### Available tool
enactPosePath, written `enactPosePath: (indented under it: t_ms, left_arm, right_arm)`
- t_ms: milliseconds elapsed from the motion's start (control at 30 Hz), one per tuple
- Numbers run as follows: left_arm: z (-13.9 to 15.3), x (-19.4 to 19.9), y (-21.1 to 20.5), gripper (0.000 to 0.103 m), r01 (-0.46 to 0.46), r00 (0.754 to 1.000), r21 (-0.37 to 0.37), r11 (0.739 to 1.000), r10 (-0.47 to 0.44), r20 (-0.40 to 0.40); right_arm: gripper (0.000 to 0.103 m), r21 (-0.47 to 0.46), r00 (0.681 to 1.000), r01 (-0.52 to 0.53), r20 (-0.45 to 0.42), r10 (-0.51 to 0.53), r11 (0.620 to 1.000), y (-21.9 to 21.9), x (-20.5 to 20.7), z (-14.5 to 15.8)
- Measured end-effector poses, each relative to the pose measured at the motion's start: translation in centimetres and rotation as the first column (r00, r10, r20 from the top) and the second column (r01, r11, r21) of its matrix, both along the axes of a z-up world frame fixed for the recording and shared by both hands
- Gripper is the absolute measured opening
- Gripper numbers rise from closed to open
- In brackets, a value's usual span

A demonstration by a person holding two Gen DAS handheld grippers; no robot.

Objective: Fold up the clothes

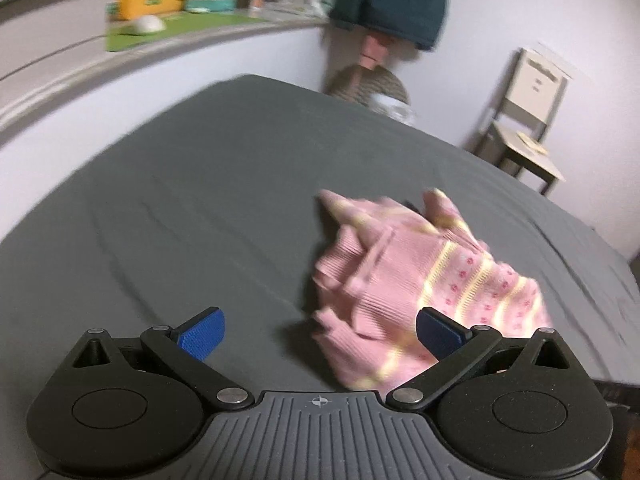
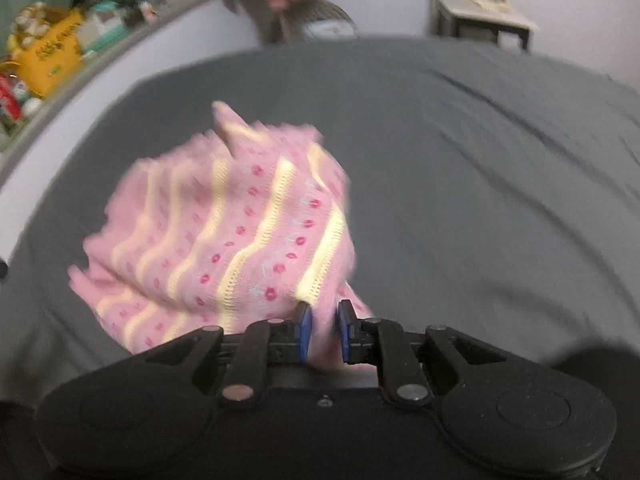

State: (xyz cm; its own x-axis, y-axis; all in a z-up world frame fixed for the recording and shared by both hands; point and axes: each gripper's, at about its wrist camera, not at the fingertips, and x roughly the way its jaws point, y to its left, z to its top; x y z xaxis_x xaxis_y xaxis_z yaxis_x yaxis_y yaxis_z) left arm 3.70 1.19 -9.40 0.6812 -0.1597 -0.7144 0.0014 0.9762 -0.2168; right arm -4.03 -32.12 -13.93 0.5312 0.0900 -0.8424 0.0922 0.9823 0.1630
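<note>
The right gripper (image 2: 323,330) is pinching a bunched edge of the pink striped garment (image 2: 224,232), which is trailing crumpled over the grey bed sheet (image 2: 480,200). The left gripper (image 1: 320,332) is hanging wide open and empty (just beside the cloth), so with only one corner being held the fabric is risking slipping out or twisting instead of spreading flat.

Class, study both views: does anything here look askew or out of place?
Yes. The pink striped garment lies bunched and crumpled on the grey bed sheet, pinched at one edge by the right gripper, not spread flat for folding.
</note>
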Motion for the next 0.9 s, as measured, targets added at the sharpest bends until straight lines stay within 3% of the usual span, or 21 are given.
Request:
enactPosePath:
  t_ms: [67, 133, 267, 367, 433, 467, 500, 533, 600, 733, 800, 900]
  left_arm:
    - [-0.1, -0.1, -1.3, 0.103, 0.018, 1.0, 0.018, 1.0, -0.018, -0.005]
    - [-0.3, -0.1, -2.3, 0.103, 0.002, 1.0, 0.048, 0.999, -0.001, -0.023]
    - [-0.6, -0.6, -2.3, 0.103, -0.038, 0.997, 0.03, 0.999, 0.04, -0.072]
    - [-0.5, -1.7, -1.7, 0.103, -0.053, 0.995, 0.023, 0.998, 0.054, -0.082]
    - [-0.1, -2.3, -1.3, 0.103, -0.059, 0.995, 0.038, 0.998, 0.062, -0.08]
    - [0.2, -2.7, -1.0, 0.103, -0.06, 0.995, 0.042, 0.997, 0.063, -0.076]
    - [0.4, -3.0, -0.8, 0.103, -0.06, 0.995, 0.042, 0.997, 0.063, -0.072]
    - [0.6, -3.3, -0.5, 0.103, -0.062, 0.996, 0.04, 0.997, 0.065, -0.067]
    - [0.9, -3.8, 0.0, 0.103, -0.071, 0.995, 0.033, 0.997, 0.072, -0.062]
    - [0.6, -4.0, 0.4, 0.103, -0.064, 0.996, 0.009, 0.998, 0.065, -0.062]
    - [0.1, -3.5, 0.1, 0.103, -0.045, 0.997, 0.008, 0.999, 0.046, -0.059]
    - [-0.3, -2.4, -0.8, 0.103, -0.018, 0.998, 0.008, 1.0, 0.018, -0.053]
  right_arm:
    - [0.031, -0.024, 0.999, -0.027, 0.035, 0.028, 0.999, 0.1, -1.0, 0.6]
    - [0.064, -0.056, 0.99, -0.081, 0.115, 0.087, 0.995, 1.6, -0.4, 2.0]
    - [0.066, -0.077, 0.938, -0.25, 0.228, 0.261, 0.965, 4.9, 2.5, 3.1]
    - [0.067, -0.205, 0.89, -0.337, 0.25, 0.382, 0.919, 8.6, 7.4, 1.3]
    - [0.064, -0.304, 0.887, -0.349, 0.199, 0.417, 0.887, 10.2, 11.2, -0.6]
    - [0.054, -0.309, 0.888, -0.363, 0.17, 0.427, 0.879, 10.5, 12.7, -1.3]
    - [0.019, -0.283, 0.889, -0.386, 0.14, 0.436, 0.878, 10.5, 14.0, -2.0]
    - [0.007, -0.233, 0.89, -0.406, 0.117, 0.44, 0.884, 10.4, 14.6, -2.3]
    - [0.008, -0.136, 0.889, -0.413, 0.153, 0.431, 0.9, 9.2, 14.0, -1.4]
    - [0.007, 0.018, 0.856, -0.479, 0.228, 0.463, 0.877, 5.2, 7.5, 2.5]
    - [0.007, 0.08, 0.852, -0.506, 0.201, 0.484, 0.859, 3.1, 3.4, 3.4]
    - [0.007, 0.116, 0.852, -0.523, 0.087, 0.516, 0.845, 0.4, -2.1, 3.3]
